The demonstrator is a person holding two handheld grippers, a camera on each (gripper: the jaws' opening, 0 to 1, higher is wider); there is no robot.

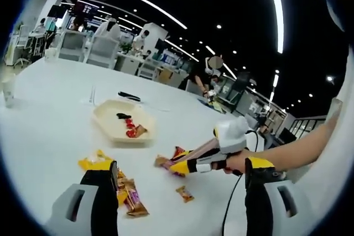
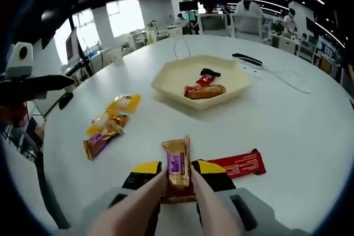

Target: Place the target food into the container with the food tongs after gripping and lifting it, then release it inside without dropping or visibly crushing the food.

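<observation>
My right gripper [image 2: 178, 178] is shut on a brown snack bar with a purple label [image 2: 177, 168], held just above the white table. In the left gripper view the right gripper [image 1: 168, 164] comes in from the right with a hand behind it, its pink tong fingers closed on that bar. The cream tray [image 2: 166, 89] lies farther off and holds a black piece, a red wrapper and a brown bar [image 2: 206, 90]. My left gripper [image 1: 181, 162] is open with nothing between its black fingers [image 1: 105, 197]. The same tray [image 1: 102, 117] sits beyond it.
A red bar [image 2: 238, 164] lies beside the held one. Yellow and purple snack packs [image 2: 110, 122] lie to the left; they also appear by my left finger [image 1: 130, 197]. A small brown snack [image 1: 185, 193] lies close by. A black object and cable [image 2: 247, 58] rest behind the tray.
</observation>
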